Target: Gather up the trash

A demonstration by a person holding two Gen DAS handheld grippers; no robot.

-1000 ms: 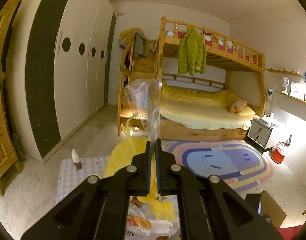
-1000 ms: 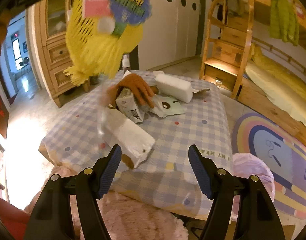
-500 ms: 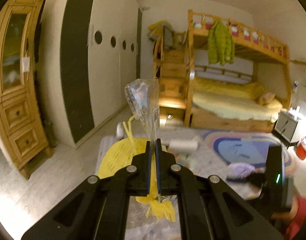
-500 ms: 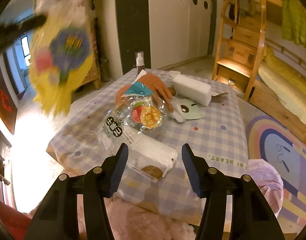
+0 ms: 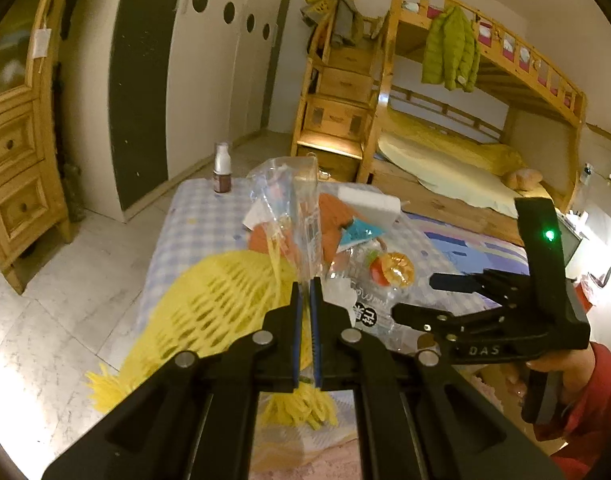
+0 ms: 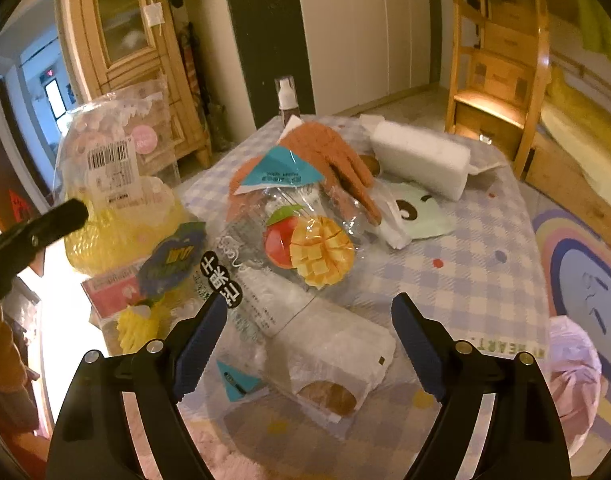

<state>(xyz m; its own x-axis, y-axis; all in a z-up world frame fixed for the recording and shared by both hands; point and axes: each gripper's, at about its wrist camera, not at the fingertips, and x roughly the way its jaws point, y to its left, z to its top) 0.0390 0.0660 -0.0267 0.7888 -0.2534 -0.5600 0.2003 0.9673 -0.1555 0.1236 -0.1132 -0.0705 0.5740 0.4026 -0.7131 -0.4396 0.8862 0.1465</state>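
My left gripper (image 5: pixel 305 300) is shut on a clear plastic bag (image 5: pixel 295 216) with a yellow foam net (image 5: pixel 221 304) in it. The bag hangs at the left edge of the checkered table (image 6: pixel 465 248) and shows in the right wrist view (image 6: pixel 117 184). My right gripper (image 6: pixel 309 320) is open and empty above a clear mango wrapper (image 6: pixel 305 248) and a white paper-wrapped bread (image 6: pixel 333 364). The right gripper shows in the left wrist view (image 5: pixel 421 296).
On the table lie an orange glove (image 6: pixel 337 156), a white foam block (image 6: pixel 417 160), a pale green card (image 6: pixel 417 216) and a small spray bottle (image 6: pixel 285 100). A wooden cabinet (image 6: pixel 125 40) stands left, a bunk bed (image 5: pixel 465 120) behind. A pink bag (image 6: pixel 573 368) sits right.
My left gripper has swung down and toward the table with the bag, so the bag now hangs at the table's left edge. My right gripper has moved closer over the mango wrapper.
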